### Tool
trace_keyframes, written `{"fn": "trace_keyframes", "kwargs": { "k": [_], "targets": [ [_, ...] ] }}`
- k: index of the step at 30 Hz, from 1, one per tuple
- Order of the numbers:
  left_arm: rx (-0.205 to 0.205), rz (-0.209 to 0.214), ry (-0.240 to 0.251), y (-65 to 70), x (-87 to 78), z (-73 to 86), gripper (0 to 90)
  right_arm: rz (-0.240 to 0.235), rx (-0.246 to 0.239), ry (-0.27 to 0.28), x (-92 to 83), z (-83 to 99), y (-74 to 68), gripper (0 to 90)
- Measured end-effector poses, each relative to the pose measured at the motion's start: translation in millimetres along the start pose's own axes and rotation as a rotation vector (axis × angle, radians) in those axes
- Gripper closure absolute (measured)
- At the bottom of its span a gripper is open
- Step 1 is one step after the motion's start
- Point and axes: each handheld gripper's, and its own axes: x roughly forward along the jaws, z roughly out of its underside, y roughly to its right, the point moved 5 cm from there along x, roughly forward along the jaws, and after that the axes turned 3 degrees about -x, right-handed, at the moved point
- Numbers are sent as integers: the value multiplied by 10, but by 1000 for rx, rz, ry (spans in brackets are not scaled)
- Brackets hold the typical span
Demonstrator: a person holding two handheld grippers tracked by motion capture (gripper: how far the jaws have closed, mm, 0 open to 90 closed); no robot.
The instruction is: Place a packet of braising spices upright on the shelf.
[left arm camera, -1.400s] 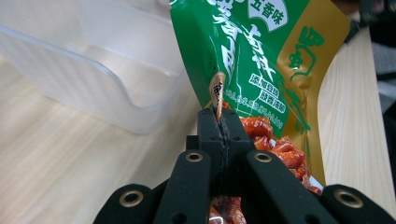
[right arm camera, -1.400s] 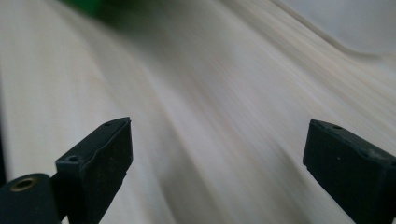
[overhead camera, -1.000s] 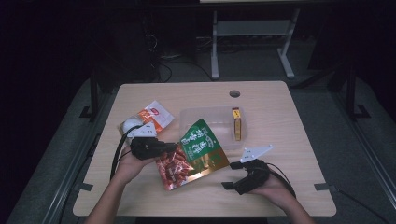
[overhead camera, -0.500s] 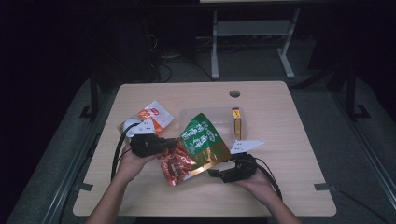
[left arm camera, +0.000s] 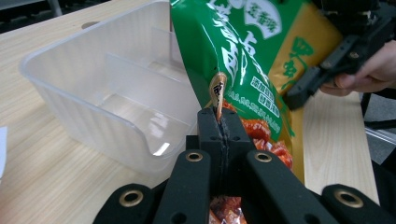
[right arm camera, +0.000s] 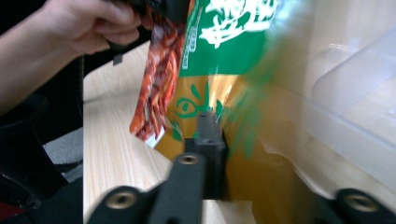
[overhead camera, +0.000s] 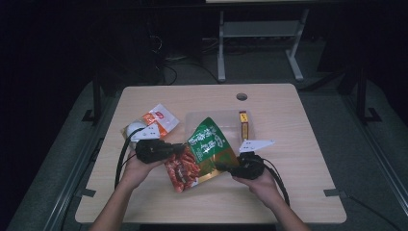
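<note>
A: Holding green snack bag (overhead camera: pixel 208 144) off the surface (overhead camera: pixel 298 144), left gripper (left arm camera: pixel 219 122) clenched on one edge, right gripper (right arm camera: pixel 208 126) clamped on the other.

B: Probably mid-carry; next needs lowering into clear bin (left arm camera: pixel 107 84) just behind.

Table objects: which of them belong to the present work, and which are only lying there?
In use:
green snack bag, pinched by left gripper and right gripper
clear plastic bin, probably its destination

Lying about:
orange-and-white packet
small yellow box
</note>
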Motion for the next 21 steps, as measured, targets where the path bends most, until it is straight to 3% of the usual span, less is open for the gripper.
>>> {"fn": "trace_keyframes", "kwargs": {
  "k": [9,15,21],
  "targets": [
    [-10,45,-21,49,51,70,894,-6,-16,33,-170,-93,21,897],
    [30,43,-86,93,94,162,894,10,-51,22,-229,-174,52,899],
    [44,29,-122,94,104,217,891,21,-101,16,-234,-298,54,900]
  ]
}}
